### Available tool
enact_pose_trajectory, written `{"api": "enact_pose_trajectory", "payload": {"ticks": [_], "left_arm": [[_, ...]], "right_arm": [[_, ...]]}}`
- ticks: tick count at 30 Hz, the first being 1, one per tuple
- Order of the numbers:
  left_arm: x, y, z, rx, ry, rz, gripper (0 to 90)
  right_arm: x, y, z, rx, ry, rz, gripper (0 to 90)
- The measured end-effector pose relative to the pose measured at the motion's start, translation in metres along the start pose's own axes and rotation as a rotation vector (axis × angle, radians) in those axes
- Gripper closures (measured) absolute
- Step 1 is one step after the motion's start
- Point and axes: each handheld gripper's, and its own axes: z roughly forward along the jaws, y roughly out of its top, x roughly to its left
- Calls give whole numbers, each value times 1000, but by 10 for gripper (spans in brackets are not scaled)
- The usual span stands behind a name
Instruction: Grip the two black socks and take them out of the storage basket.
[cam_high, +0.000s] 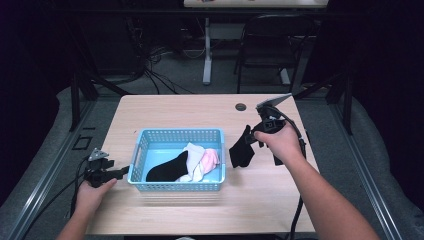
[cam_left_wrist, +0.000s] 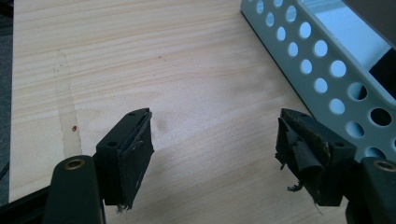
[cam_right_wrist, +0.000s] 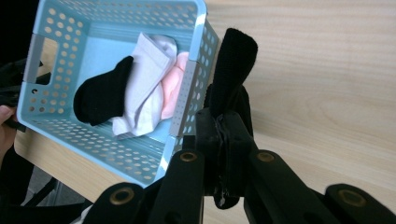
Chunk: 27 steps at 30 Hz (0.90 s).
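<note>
The right gripper (cam_high: 260, 131) is clamped on a black sock (cam_high: 242, 148), lifting it just right of the blue basket (cam_high: 177, 134) to drop it in with the others, while the left gripper (cam_high: 121, 172), jaws apart, waits at the basket's left wall to steady it

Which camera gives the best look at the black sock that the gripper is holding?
The right gripper view: the black fabric sock rises close up from that right gripper's shut jaws, beside the light blue perforated plastic basket. The high view shows it smaller, hanging beside the basket. The left gripper view looks at tabletop and basket wall.
</note>
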Motion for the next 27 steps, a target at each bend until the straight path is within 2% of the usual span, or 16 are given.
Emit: {"api": "enact_pose_trajectory", "payload": {"ticks": [2,3,6,7,8,9,11,12,16,17,20,21,23,27], "left_arm": [[0,0,0,1,0,1,271],[0,0,0,0,0,1,271],[0,0,0,0,0,1,271],[0,0,0,1,0,1,271],[0,0,0,1,1,1,271],[0,0,0,4,1,3,271],[0,0,0,5,1,4,271],[0,0,0,4,1,4,271],[0,0,1,5,1,5,271],[0,0,1,6,2,5,271],[-1,0,1,7,1,2,271],[-1,0,1,7,2,3,271],[-1,0,1,7,2,2,271],[-1,0,1,7,1,2,271]], "right_arm": [[-6,-2,9,19,1,4,873],[-11,-4,18,19,0,22,872],[-19,-6,25,21,-19,31,872],[-28,-7,30,33,-41,35,871],[-28,-7,30,33,-41,35,871],[-36,-9,35,22,-79,46,870],[-40,-10,37,21,-89,52,869],[-48,-12,40,28,-117,48,868],[-57,-15,44,28,-150,62,849],[-61,-16,46,48,-166,54,814],[-64,-18,48,47,-171,55,762],[-64,-18,49,55,-184,37,713],[-63,-18,48,62,-217,17,682],[-51,-14,42,36,-221,-2,655]]}}
